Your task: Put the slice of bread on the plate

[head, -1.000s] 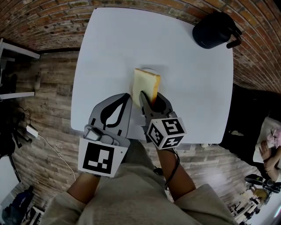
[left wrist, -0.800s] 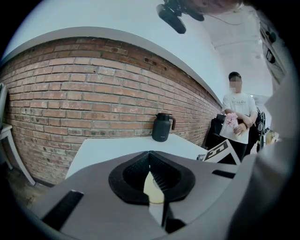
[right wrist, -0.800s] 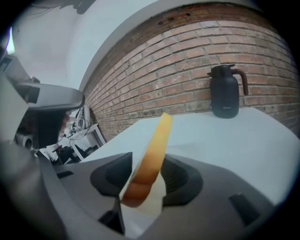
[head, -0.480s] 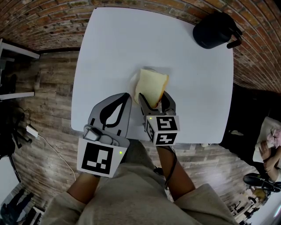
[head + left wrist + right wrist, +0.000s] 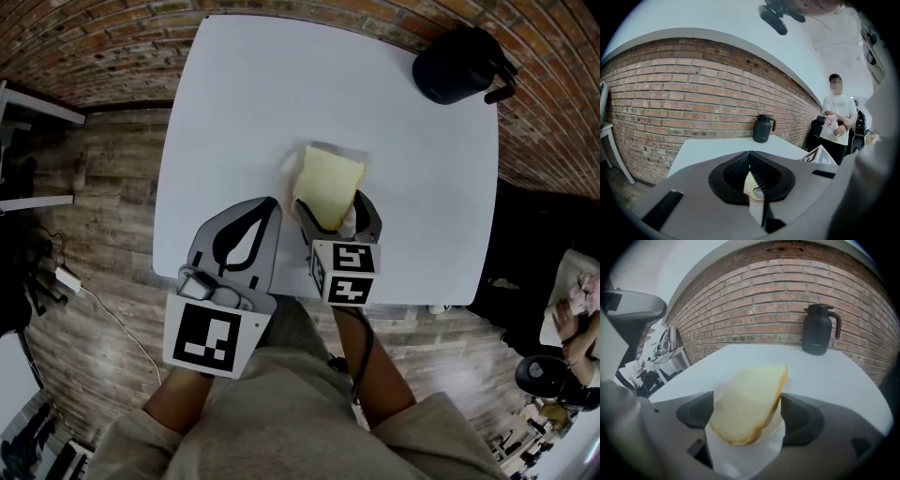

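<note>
We let the slice of bread (image 5: 328, 185) go.
Head view: the bread is in the middle of the surface (image 5: 234, 94), between the wide-apart jaws of our right gripper (image 5: 333, 202). Left gripper view: our left gripper (image 5: 750, 153) is closed on nothing, waiting beside. Right gripper view: the bread leans, its low end on the plate (image 5: 774, 431), and no pad squeezes it. We think we should pull straight back so we don't bump it. A second ago the bread stood up, pinched; the jaws have just been opening.

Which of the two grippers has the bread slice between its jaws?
The right gripper: its jaws have just been opening and stand wide around the bread slice. The left gripper has its jaws together, empty.
</note>
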Demonstrator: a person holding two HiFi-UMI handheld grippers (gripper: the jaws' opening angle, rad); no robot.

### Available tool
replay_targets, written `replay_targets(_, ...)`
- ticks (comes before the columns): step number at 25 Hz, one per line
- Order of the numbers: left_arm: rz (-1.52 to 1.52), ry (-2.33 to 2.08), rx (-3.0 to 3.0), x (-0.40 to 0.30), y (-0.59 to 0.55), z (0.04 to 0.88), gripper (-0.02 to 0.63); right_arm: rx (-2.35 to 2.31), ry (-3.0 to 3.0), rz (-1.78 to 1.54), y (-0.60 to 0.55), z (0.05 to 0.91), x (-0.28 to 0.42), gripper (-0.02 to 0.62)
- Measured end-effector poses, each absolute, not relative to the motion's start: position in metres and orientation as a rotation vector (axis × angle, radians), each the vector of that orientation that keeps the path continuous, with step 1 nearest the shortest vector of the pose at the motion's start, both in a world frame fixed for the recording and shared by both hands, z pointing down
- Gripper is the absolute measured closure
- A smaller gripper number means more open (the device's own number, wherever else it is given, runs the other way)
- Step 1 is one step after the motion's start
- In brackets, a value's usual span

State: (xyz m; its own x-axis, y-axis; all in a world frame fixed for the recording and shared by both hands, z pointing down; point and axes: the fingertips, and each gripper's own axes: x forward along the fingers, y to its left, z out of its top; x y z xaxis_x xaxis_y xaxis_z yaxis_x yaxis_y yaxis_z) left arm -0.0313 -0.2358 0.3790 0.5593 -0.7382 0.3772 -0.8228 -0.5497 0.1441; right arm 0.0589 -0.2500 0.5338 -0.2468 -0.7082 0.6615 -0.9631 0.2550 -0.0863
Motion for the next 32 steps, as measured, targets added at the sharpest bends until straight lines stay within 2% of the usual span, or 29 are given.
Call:
replay_targets(22,0.354,-1.274,2.541,-0.023,-0.227,0.361,0.595,1.726,-2.158,0.611,-0.254,0.476,0.075,0.160)
replay_targets(27,0.322,-1.256,2.573,-0.016,-0.220,0.350,0.595,1.742,-2.222,0.558,-0.246,0.450,0.072,0.220)
replay_targets(32,0.303,-1.236,2.600,-0.012,-0.212,0.342,0.595,1.748,-2.279,0.495,-0.234,0.423,0.068,0.316)
